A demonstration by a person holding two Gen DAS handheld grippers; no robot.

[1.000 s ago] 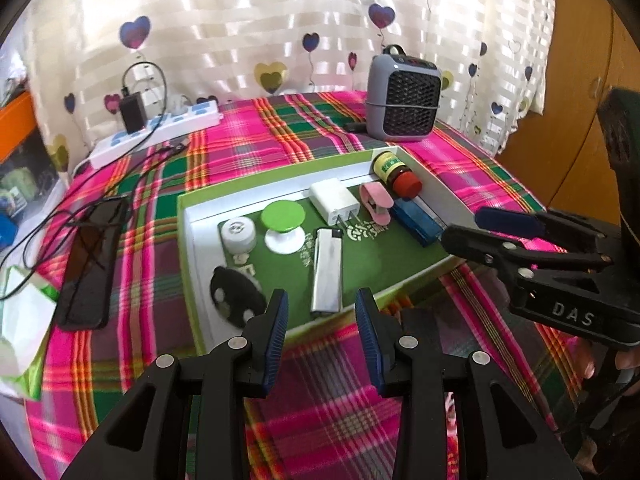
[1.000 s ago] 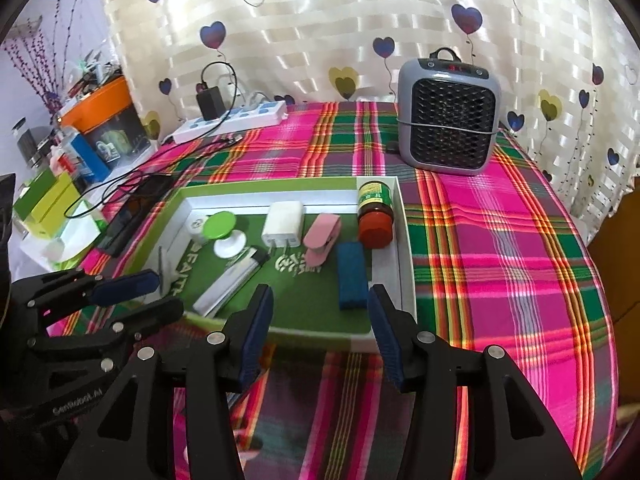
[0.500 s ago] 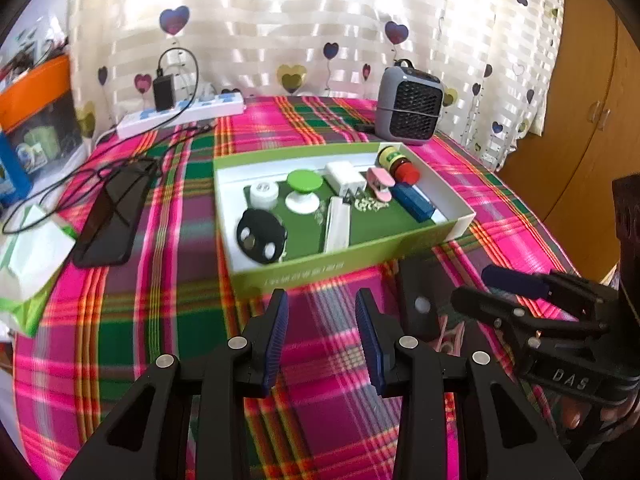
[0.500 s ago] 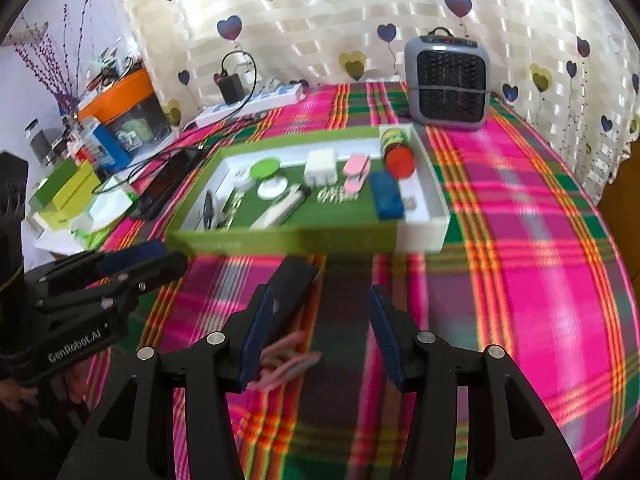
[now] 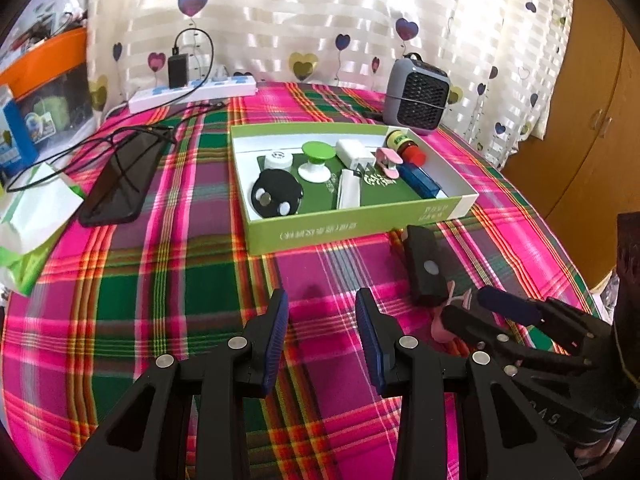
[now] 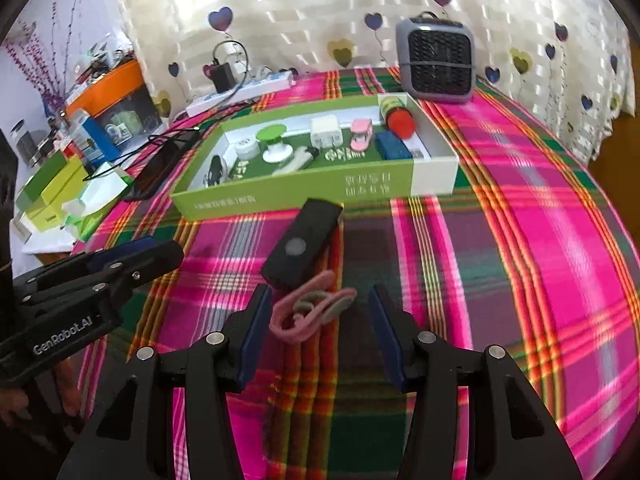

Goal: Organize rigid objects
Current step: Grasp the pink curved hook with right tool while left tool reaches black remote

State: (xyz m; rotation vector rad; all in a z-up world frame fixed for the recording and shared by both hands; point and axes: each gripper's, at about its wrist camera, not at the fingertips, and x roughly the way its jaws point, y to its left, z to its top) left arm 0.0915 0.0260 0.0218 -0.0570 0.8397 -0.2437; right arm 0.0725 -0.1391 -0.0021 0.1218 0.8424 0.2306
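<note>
**A:** Both of your hand-held grippers have pulled back from the green box since the earlier frame; a second ago they hung right over its near wall, and now bare plaid cloth lies between them and it.

**B:** So what's already sorted?

**A:** Most of it. The green box [image 5: 320, 232] holds a black disc [image 5: 275, 196], a white round case [image 5: 278, 159], a green-topped knob [image 5: 316, 156], a white charger [image 5: 352, 152], a white lighter [image 5: 347, 189], a pink clip [image 5: 387, 159], a red-capped bottle [image 5: 406, 146] and a blue block [image 5: 420, 180].

**B:** And what's left outside?

**A:** Two things on the table [image 6: 520, 240], just in front of the box: a black rectangular block [image 6: 303, 245] with a pale round spot, and touching its near end a pink loop-shaped piece [image 6: 310, 312]. It's blurred, so I'd guess a clip or a small pair of scissors, no more.

**B:** Are you holding anything?

**A:** No. Your right hand-held gripper [image 6: 318, 332] stands with its jaws apart and the pink piece lies just ahead of them, between the finger lines, unpinched. Your left hand-held gripper [image 5: 322, 336] is also parted, with nothing between the pads, over bare cloth left of the black block.

**B:** Then I'd judge you near the end: those two to lift in, likely the pink one first.
</note>
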